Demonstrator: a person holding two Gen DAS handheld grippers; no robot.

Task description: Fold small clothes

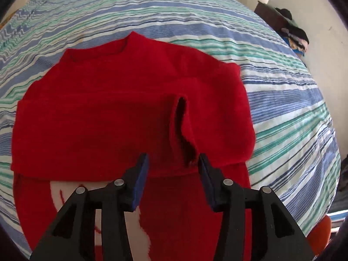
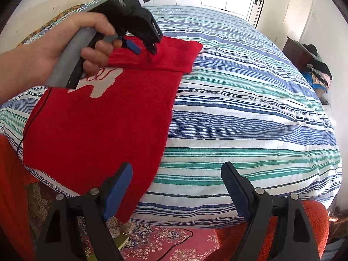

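Red sweater (image 1: 113,108) lies flat on the striped bed (image 1: 282,91), sleeves folded in. Left hand-held gripper (image 1: 174,163) hovers half open above its folded sleeve, gripping nothing. Right hand-held gripper (image 2: 176,174) gapes wide, empty, beside its hem.

Red sweater (image 1: 108,113): fuzzy matt knit. Striped bedcover (image 2: 250,119): crinkled woven cloth. Gripper pads (image 2: 118,187): ribbed blue rubber.

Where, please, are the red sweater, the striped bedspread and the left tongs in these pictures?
sweater (image 1: 97,117): left wrist view, on the folded body below the collar.
bedspread (image 2: 250,119): right wrist view, on bare striped cloth right of the sweater.
left tongs (image 1: 173,169): left wrist view, midway between the blue tips.
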